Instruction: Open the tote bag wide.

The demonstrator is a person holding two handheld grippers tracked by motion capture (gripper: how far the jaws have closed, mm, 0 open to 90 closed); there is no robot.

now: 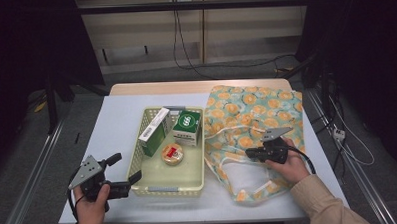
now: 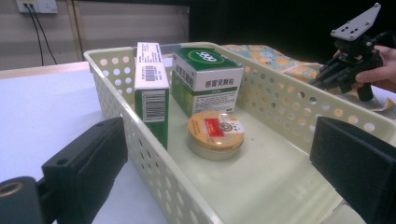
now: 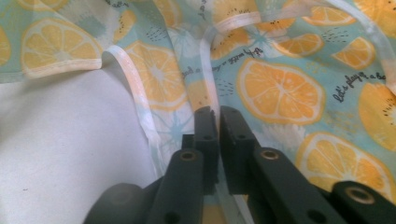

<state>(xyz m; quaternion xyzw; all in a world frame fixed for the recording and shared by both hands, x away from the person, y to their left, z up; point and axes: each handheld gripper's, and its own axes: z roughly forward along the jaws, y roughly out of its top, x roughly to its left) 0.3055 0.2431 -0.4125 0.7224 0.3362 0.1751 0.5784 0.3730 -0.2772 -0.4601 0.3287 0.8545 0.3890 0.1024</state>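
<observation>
- Basket (image 1: 138,159) holds two boxes (image 1: 154,131) and a tin (image 1: 172,154).
- Left gripper (image 1: 124,173), jaws apart, sits at the basket's near-left corner.
- Right gripper (image 1: 250,152), right of the basket, is clamped on the bag (image 1: 251,115) strap (image 3: 208,70).

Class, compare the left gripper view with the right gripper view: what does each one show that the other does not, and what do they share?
Left gripper view: a perforated basket holding a tall green box, a wider green box and a round tin. The left gripper stands open, one jaw outside the basket's wall, one over its inside. The right gripper is farther off.

Right gripper view: the right gripper's jaws closed on the handle strap of the bag, with the orange-slice print up close.

Shared: the orange-print bag and the white tabletop.
</observation>
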